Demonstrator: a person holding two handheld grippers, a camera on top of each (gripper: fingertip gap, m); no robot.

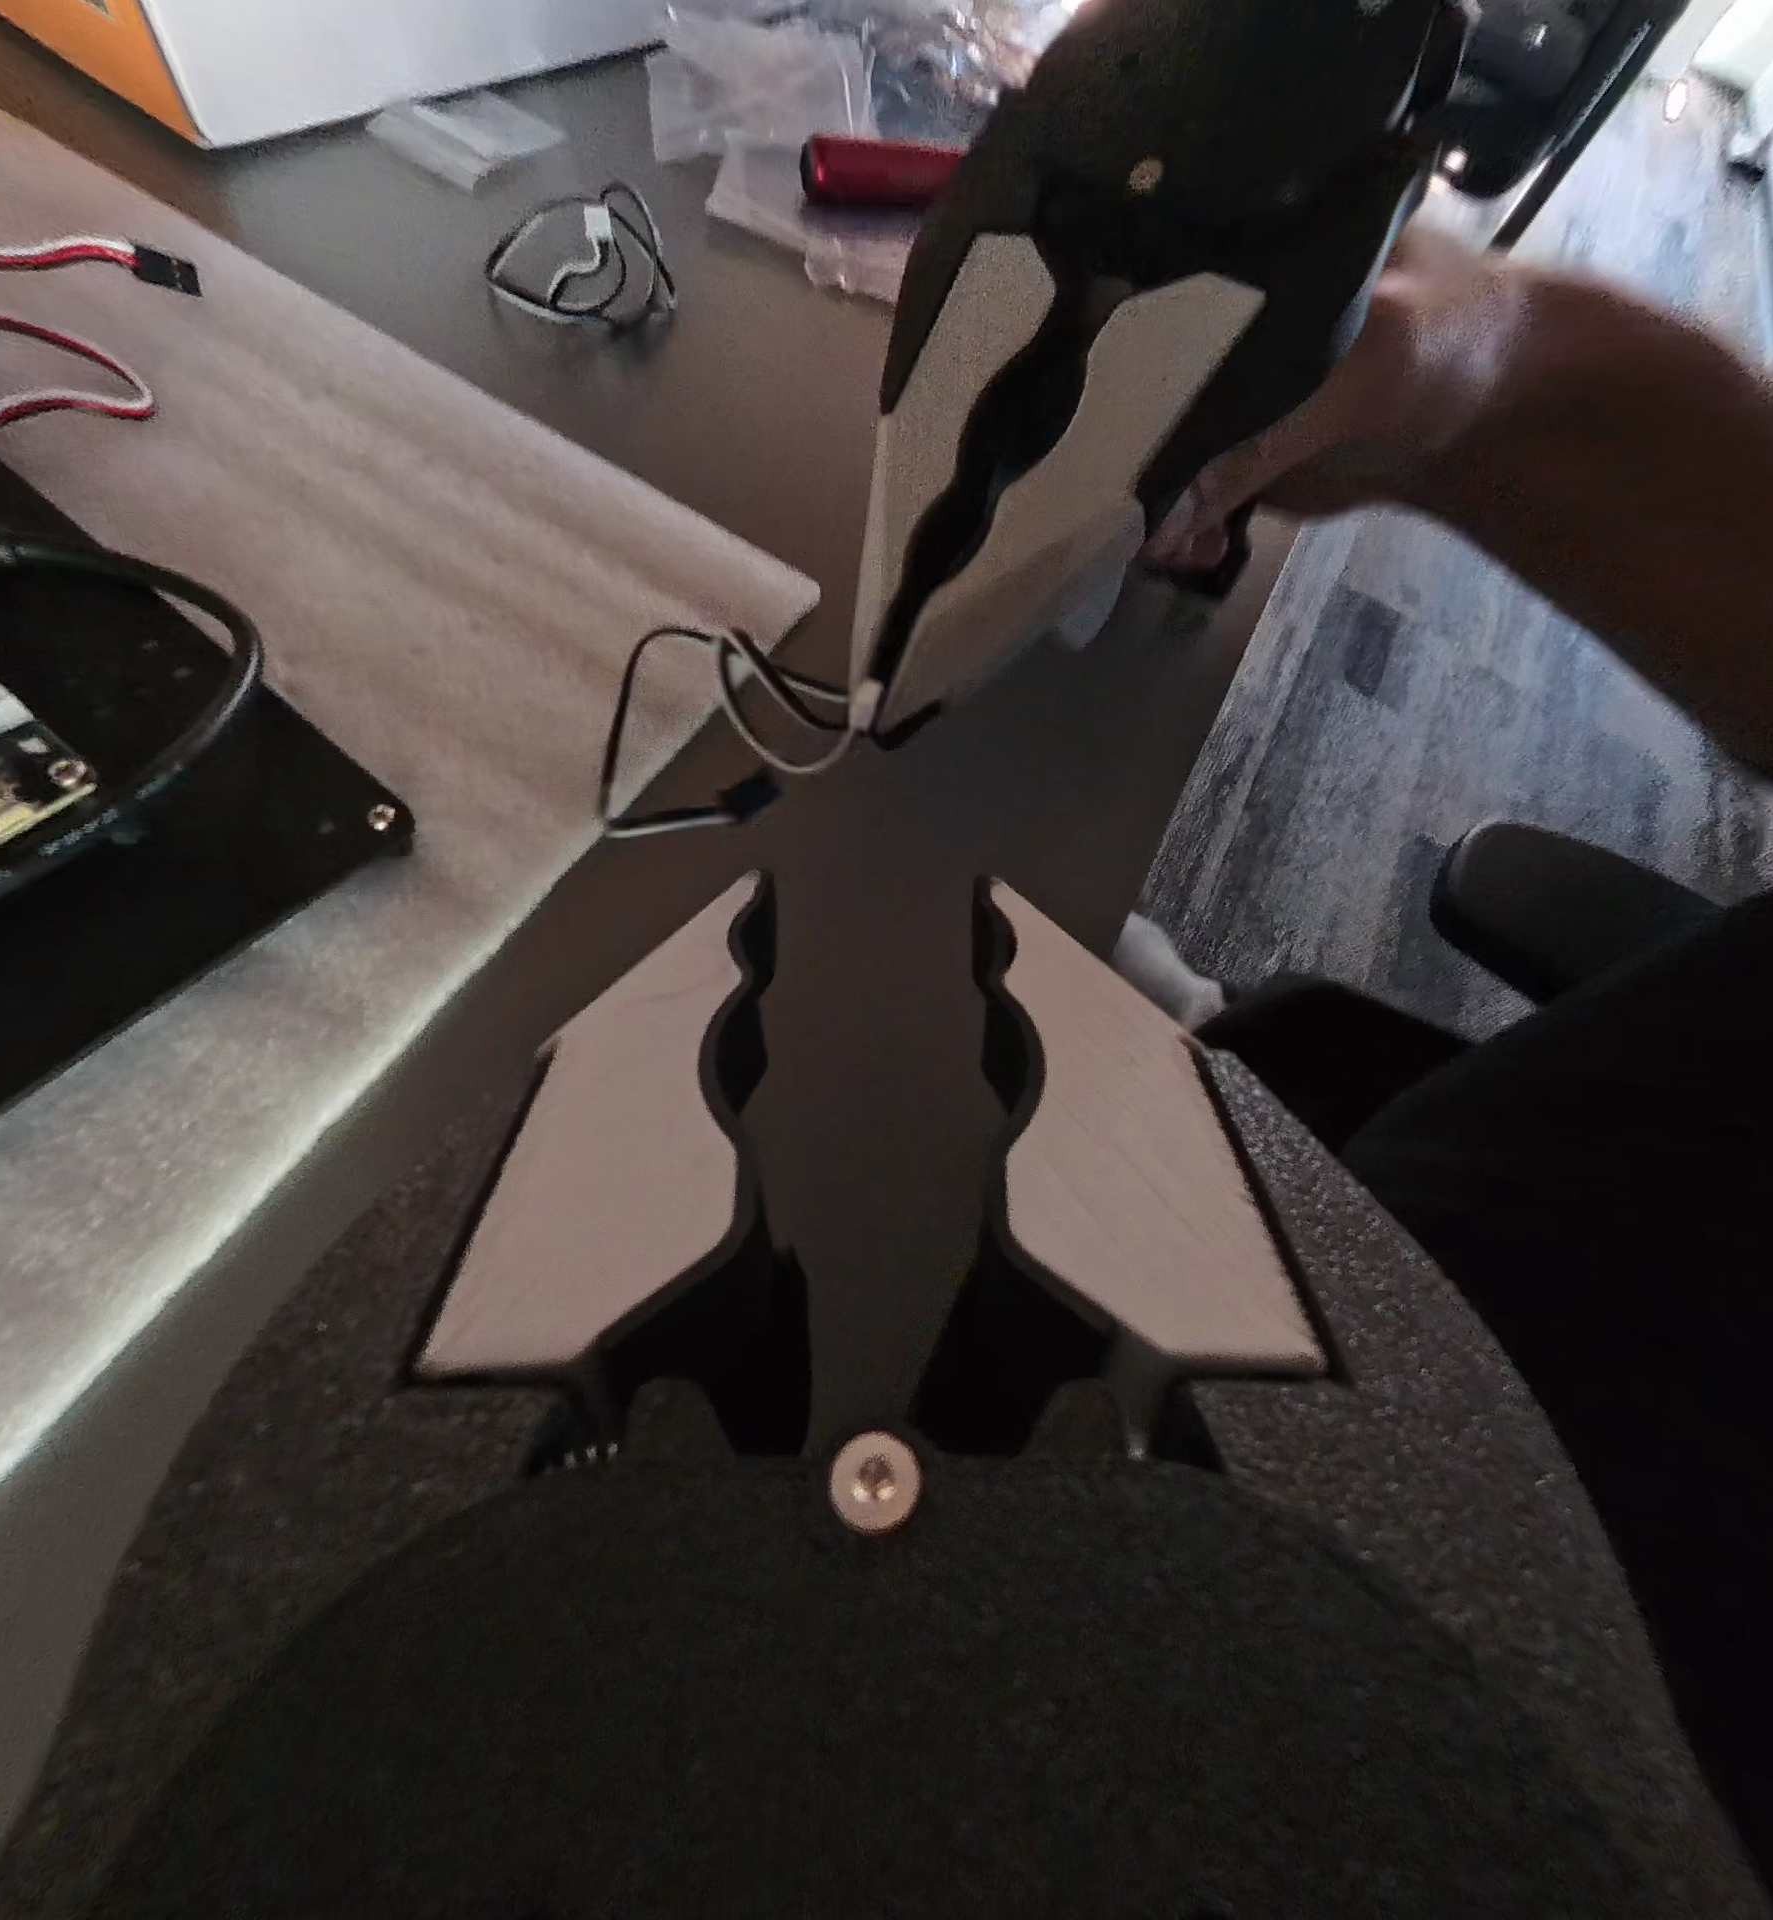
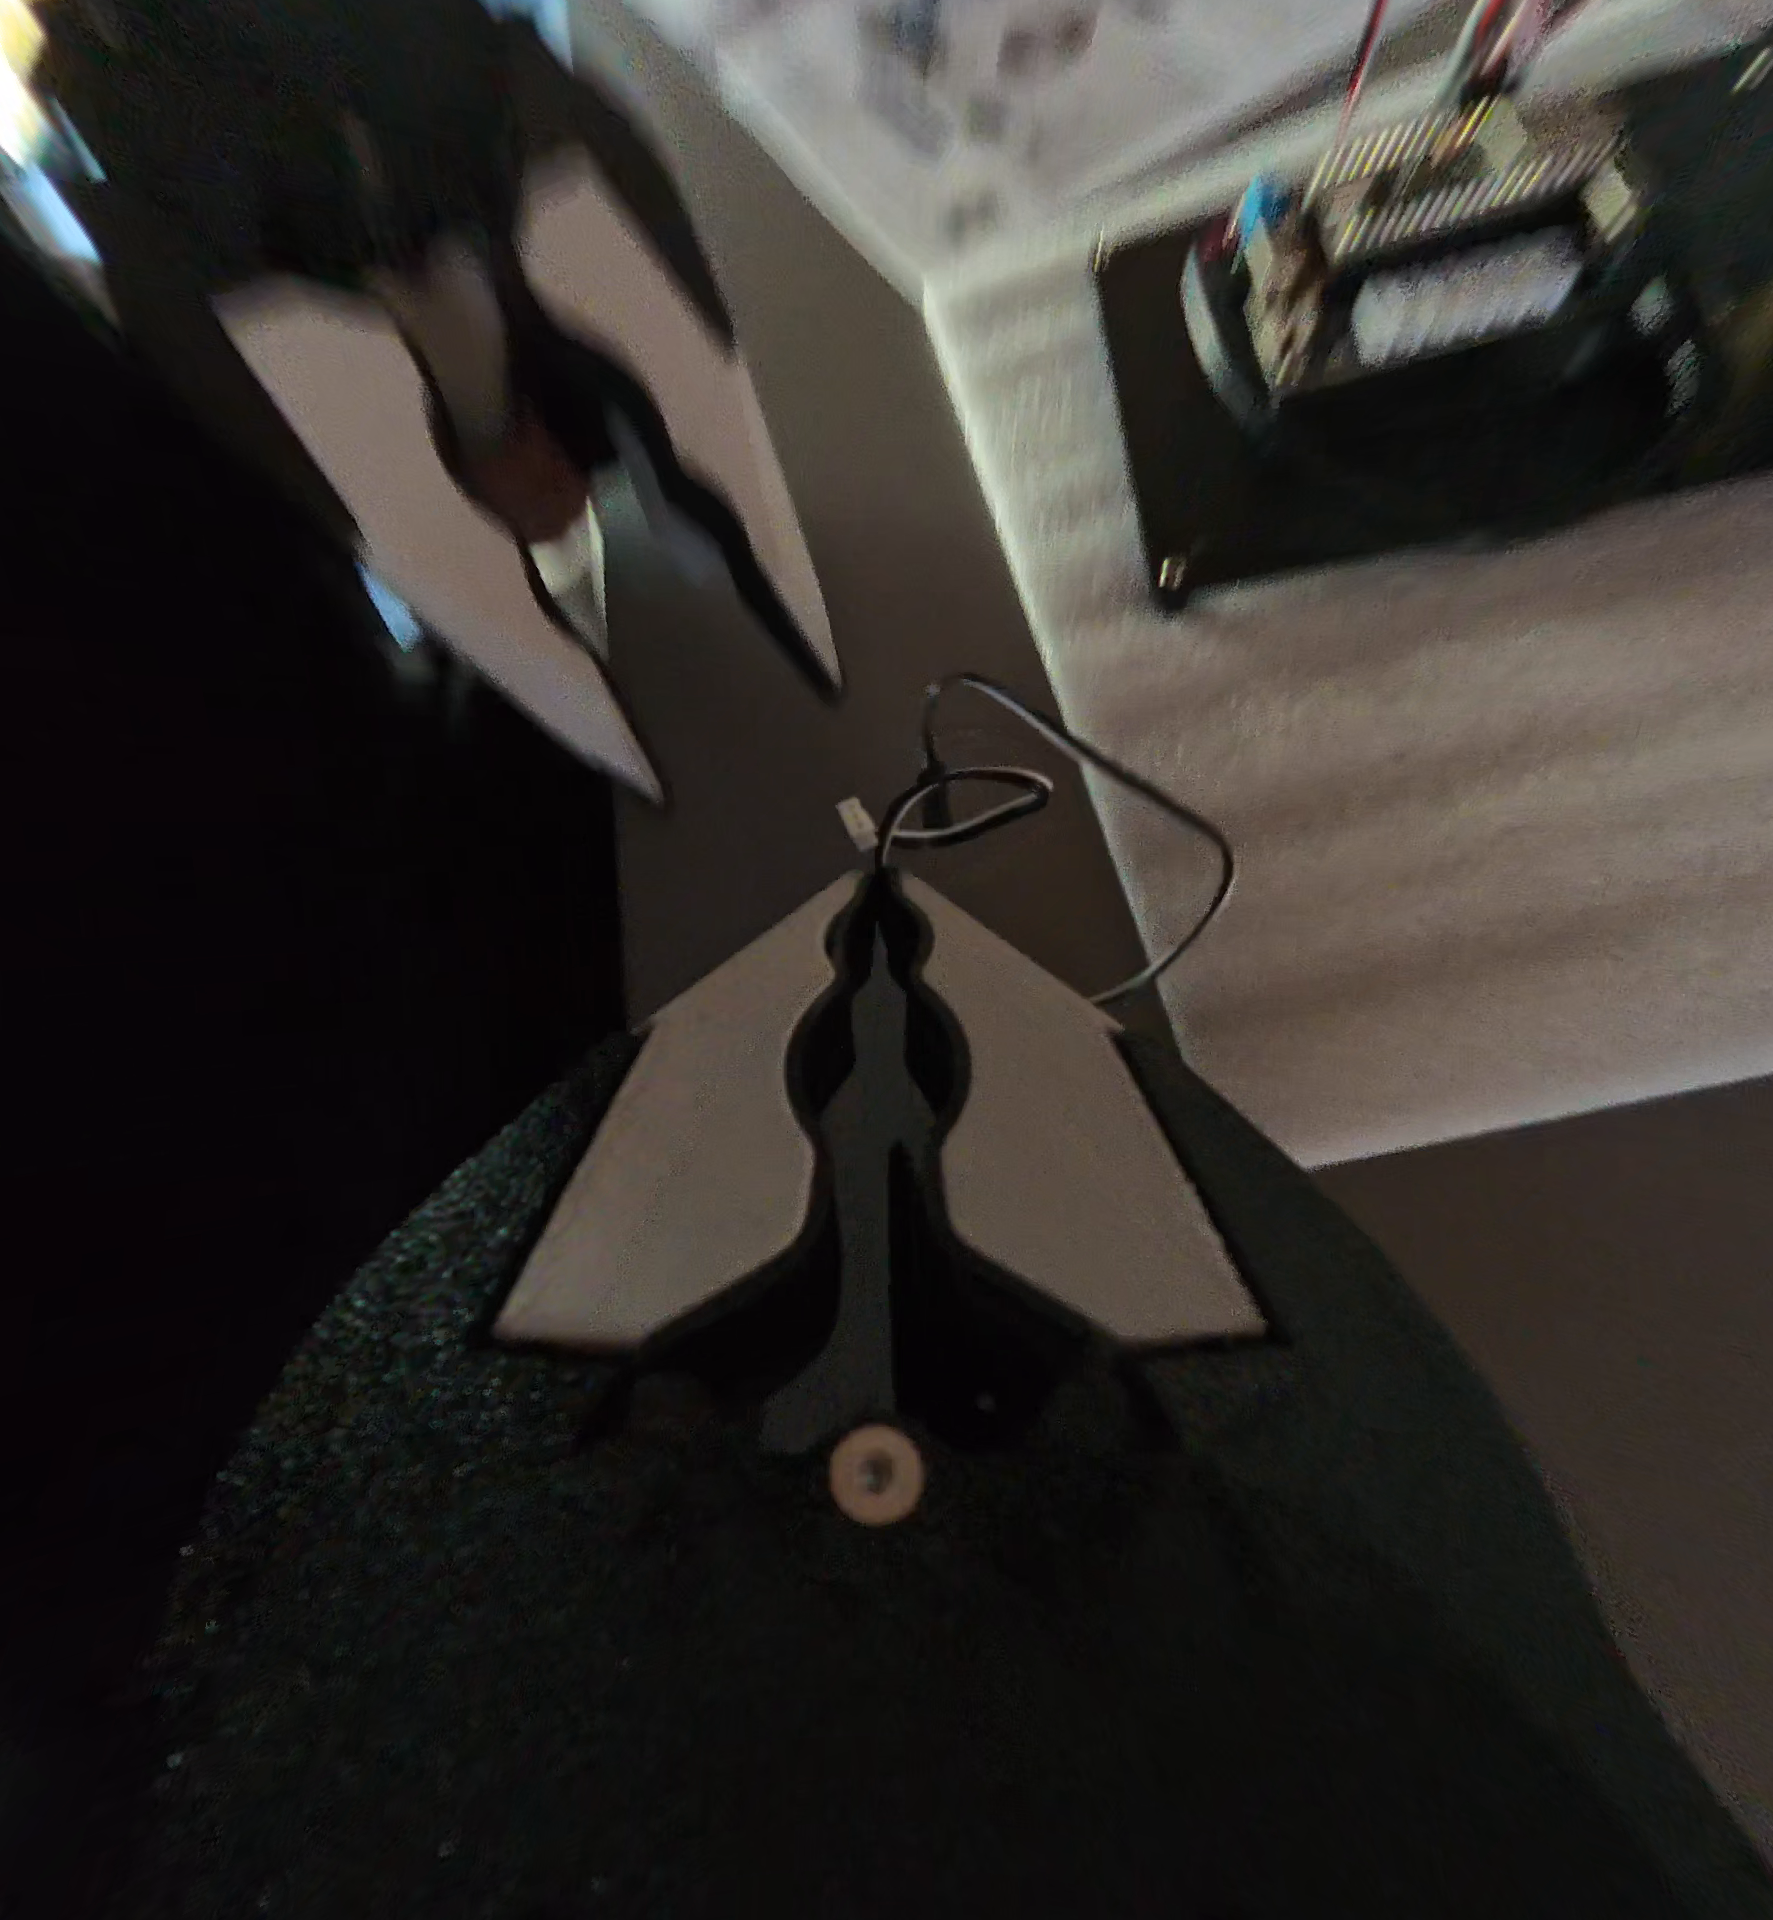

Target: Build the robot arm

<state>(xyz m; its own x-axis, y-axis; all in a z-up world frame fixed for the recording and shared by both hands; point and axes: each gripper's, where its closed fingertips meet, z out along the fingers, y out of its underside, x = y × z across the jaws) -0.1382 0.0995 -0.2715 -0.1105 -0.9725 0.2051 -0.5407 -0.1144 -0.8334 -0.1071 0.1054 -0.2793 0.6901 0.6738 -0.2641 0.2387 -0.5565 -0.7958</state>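
1. The left gripper [image 1: 874, 894] has its grey fingers [image 1: 633, 1122] spread apart with nothing between them, above the dark bench [image 1: 861, 810].
2. Just beyond it, the thin black-and-white cable with small connectors [image 1: 690, 727] hangs over the edge of the pale grey felt mat [image 1: 394, 499].
3. The right gripper [image 1: 877, 717] has its fingers closed on this cable near the white plug; the blurred right wrist view seems to agree.
4. On the mat lies a black square plate carrying electronics [image 1: 134, 769].
5. Farther off lies a red metal cylinder [image 1: 877, 166].
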